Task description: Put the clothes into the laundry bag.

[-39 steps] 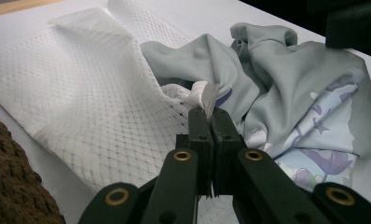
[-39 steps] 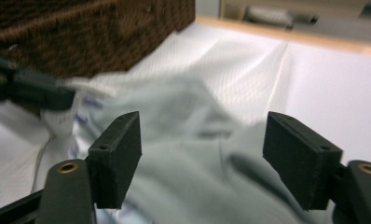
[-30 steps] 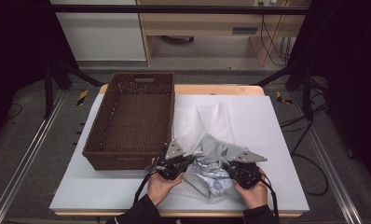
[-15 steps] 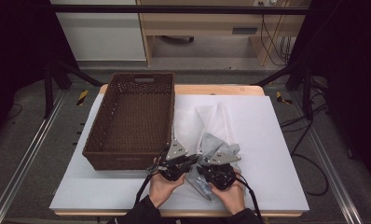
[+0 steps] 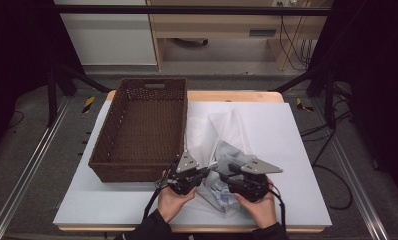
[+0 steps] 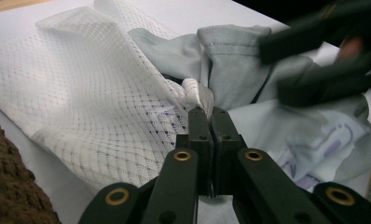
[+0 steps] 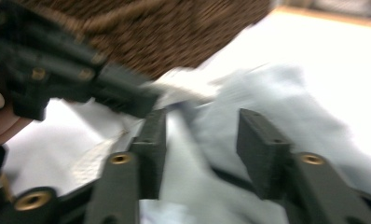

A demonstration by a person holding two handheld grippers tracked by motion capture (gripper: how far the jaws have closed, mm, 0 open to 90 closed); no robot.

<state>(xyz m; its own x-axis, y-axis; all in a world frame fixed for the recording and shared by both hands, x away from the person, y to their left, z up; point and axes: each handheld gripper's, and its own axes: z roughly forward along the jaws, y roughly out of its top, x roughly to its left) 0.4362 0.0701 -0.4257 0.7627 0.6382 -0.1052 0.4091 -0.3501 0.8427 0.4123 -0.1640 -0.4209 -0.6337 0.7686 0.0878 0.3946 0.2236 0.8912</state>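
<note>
White mesh laundry bag, flat and partly rumpled on the tabletop just right of the wicker basket, pale grey garment bunched at its near end, folds overlapping the mesh, a purple-printed patch, perhaps a label, on its lower folds

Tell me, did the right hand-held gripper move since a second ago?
Yes. The right hand-held gripper slid left across the table, closer to the brown basket and the left hand-held gripper. Its jaws have just been opening.
</note>
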